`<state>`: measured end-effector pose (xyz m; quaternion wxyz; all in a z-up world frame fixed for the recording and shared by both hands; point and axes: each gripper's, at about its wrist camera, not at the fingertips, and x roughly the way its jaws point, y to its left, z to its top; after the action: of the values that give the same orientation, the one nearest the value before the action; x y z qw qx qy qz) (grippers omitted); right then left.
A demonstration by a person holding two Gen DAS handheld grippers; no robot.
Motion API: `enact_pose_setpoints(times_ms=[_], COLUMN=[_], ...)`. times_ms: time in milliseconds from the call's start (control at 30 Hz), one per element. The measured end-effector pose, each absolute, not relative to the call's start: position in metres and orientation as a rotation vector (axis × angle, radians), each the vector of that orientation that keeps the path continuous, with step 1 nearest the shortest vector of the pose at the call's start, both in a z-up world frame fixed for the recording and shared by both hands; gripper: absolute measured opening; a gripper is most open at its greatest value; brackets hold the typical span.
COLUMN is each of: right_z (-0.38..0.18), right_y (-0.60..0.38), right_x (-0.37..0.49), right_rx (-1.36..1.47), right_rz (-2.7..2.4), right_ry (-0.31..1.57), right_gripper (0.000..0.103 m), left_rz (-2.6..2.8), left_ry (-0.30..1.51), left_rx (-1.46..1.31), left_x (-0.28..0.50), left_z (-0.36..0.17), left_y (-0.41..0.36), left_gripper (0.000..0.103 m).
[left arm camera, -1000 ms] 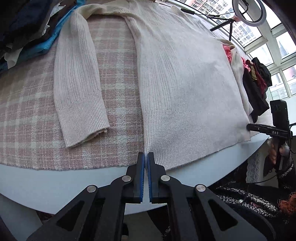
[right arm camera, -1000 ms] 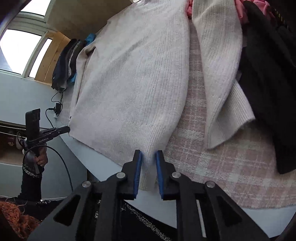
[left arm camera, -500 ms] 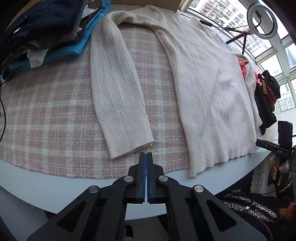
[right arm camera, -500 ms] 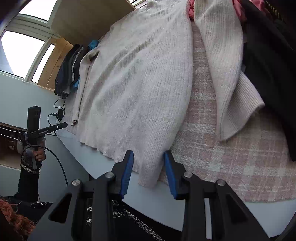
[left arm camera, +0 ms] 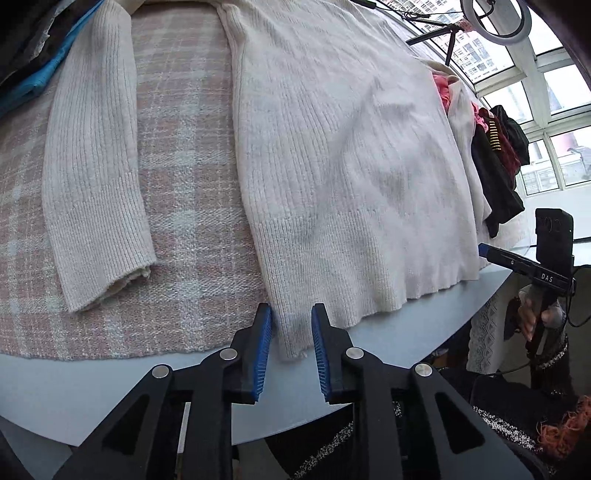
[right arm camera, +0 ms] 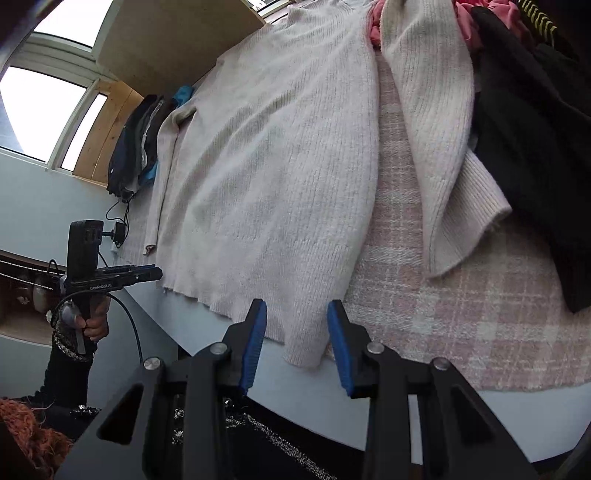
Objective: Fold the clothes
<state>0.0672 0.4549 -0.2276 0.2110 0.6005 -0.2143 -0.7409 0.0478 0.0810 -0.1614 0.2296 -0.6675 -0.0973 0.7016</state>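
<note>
A cream ribbed sweater (left arm camera: 332,147) lies flat on a pink plaid cloth (left arm camera: 177,184), hem toward me; it also shows in the right wrist view (right arm camera: 273,166). One sleeve (left arm camera: 92,166) lies beside the body, the other sleeve (right arm camera: 443,140) at the far side. My left gripper (left arm camera: 291,317) is open, jaws on either side of the hem's left corner. My right gripper (right arm camera: 296,314) is open, jaws on either side of the hem's right corner (right arm camera: 303,354). Each gripper shows in the other's view, the right gripper (left arm camera: 517,258) and the left gripper (right arm camera: 125,275).
Dark and blue clothes (left arm camera: 33,62) are piled at the far left. Black, pink and red garments (right arm camera: 535,129) lie by the right sleeve. The grey table edge (left arm camera: 110,387) runs in front. A ring light (left arm camera: 495,18) stands by the windows.
The left gripper opened and shifted right from the sleeve cuff to the hem corner. The right gripper opened wider around its hem corner.
</note>
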Motion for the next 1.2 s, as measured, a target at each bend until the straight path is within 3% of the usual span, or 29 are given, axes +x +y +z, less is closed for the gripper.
enact_pose_setpoints(times_ms=[67, 267, 400, 633, 833, 867, 900, 1000, 1133, 1200], right_z=[-0.226, -0.22, -0.226, -0.236, -0.241, -0.242, -0.244, -0.245, -0.208, -0.192], right_y=[0.455, 0.467, 0.461, 0.439, 0.427, 0.427, 0.426, 0.436, 0.473, 0.493], right_x=[0.069, 0.079, 0.083, 0.085, 0.082, 0.081, 0.079, 0.075, 0.078, 0.078], right_rx=[1.665, 1.615, 1.599, 1.604, 1.61, 1.599, 1.592, 1.629, 1.647, 1.665], right_rz=[-2.071, -2.124, -2.145, -2.188, -2.18, -2.165, -2.146, -2.027, -2.044, -2.075], right_ry=[-0.583, -0.658, -0.671, -0.6, -0.565, -0.576, -0.591, -0.711, -0.675, -0.643], right_gripper=[0.034, 0.034, 0.034, 0.034, 0.034, 0.031, 0.006, 0.006, 0.006, 0.006], left_rz=[1.954, 2.074, 2.098, 2.041, 2.006, 1.999, 1.993, 1.98, 1.956, 1.906], left_ry=[-0.279, -0.236, -0.223, -0.091, -0.083, -0.072, -0.063, -0.05, -0.014, -0.023], left_rx=[-1.82, -1.68, -1.786, -1.827, -1.851, -1.85, -1.845, -1.81, -1.746, -1.774], left_x=[0.047, 0.048, 0.037, 0.025, 0.019, 0.019, 0.02, 0.024, 0.033, 0.037], left_z=[-0.161, -0.111, -0.12, -0.132, -0.138, -0.139, -0.138, -0.125, -0.106, -0.121], left_y=[0.084, 0.062, 0.033, 0.051, 0.051, 0.053, 0.057, 0.067, 0.084, 0.095], left_gripper=[0.003, 0.003, 0.003, 0.003, 0.003, 0.003, 0.003, 0.003, 0.003, 0.003])
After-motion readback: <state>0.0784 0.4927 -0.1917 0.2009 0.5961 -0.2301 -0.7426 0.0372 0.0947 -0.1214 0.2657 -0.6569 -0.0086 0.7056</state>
